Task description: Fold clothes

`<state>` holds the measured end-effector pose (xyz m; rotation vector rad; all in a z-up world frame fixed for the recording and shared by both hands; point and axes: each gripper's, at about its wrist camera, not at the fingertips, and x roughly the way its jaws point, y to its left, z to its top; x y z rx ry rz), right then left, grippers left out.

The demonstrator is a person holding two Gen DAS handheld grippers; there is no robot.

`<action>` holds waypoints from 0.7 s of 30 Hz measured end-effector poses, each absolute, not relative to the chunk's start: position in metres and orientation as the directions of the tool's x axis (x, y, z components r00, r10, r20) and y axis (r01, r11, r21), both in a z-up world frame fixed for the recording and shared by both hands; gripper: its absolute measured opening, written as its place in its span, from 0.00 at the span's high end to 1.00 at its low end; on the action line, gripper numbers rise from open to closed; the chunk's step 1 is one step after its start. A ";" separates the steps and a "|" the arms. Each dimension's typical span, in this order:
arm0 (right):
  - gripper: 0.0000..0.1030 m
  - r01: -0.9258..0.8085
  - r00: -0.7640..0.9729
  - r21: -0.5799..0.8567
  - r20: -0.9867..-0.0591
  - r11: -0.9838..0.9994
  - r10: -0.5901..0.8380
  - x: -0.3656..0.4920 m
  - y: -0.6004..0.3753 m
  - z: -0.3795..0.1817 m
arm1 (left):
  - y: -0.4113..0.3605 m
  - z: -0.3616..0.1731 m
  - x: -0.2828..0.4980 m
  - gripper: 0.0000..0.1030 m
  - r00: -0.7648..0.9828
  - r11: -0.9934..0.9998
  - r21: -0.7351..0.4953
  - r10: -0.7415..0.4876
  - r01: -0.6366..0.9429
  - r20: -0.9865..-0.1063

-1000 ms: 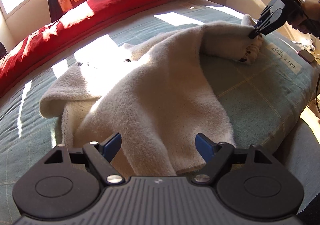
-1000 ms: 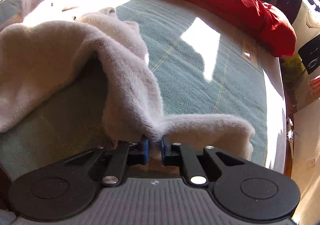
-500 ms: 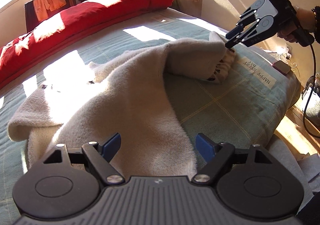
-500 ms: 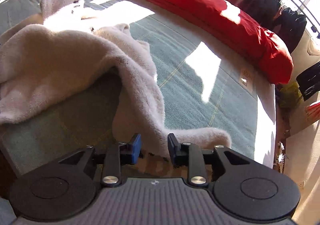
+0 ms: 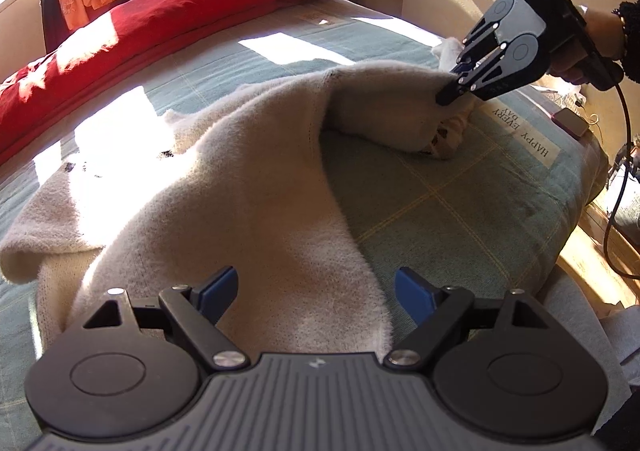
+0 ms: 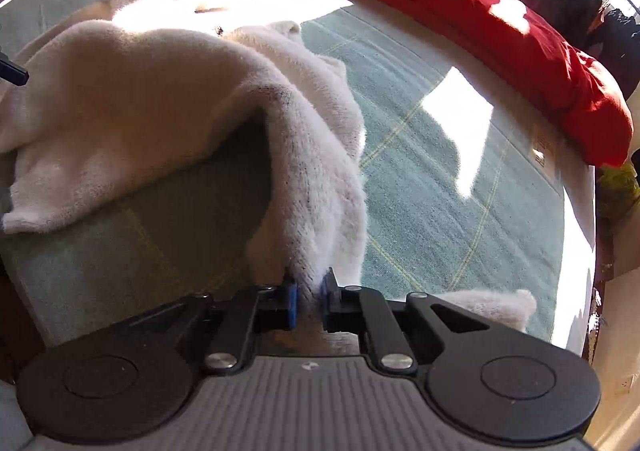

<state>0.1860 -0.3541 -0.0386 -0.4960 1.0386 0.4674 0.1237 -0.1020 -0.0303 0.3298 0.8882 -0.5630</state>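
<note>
- The bed (image 5: 460,219), under a green checked cover, carried the whole job; a red quilt (image 5: 168,15) ran along its far side, well beyond both grippers.
- The cream fleece garment (image 5: 248,179) lay rumpled across the cover, spreading from right in front of the left gripper up and away to the right gripper; one end was sunlit.
- Judgement: the step in hand was re-gripping an end so the piece could be drawn flat before a fold. Doing it well called for a deep bite on the hem, both ends held before any pull, and the cloth kept low so it would not drag or bunch.
- The right gripper (image 6: 309,297) had just been closing, with a fleece fold between its jaws; it was pinching that fold, lifted into a ridge just ahead of its tips.
- From the left camera, that gripper pointed steeply down at the far end, a hand (image 5: 596,39) in a dark sleeve behind it.
- The left gripper (image 5: 316,289) stood spread wide, angled down over the near edge; nothing sat between its pads (image 5: 218,283), the cloth lying just past them.
</note>
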 end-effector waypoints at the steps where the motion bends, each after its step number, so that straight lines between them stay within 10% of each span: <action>1: 0.88 -0.588 0.420 -0.148 -0.896 0.796 0.144 0.177 -0.349 -0.036 | -0.102 -0.029 0.122 0.17 0.504 0.808 0.039 -0.328 0.589 -0.799; 21: 0.57 -0.418 0.426 -0.011 -0.885 0.909 0.186 0.099 -0.336 -0.032 | -0.086 -0.010 0.080 0.17 0.546 0.824 0.043 -0.334 0.565 -0.768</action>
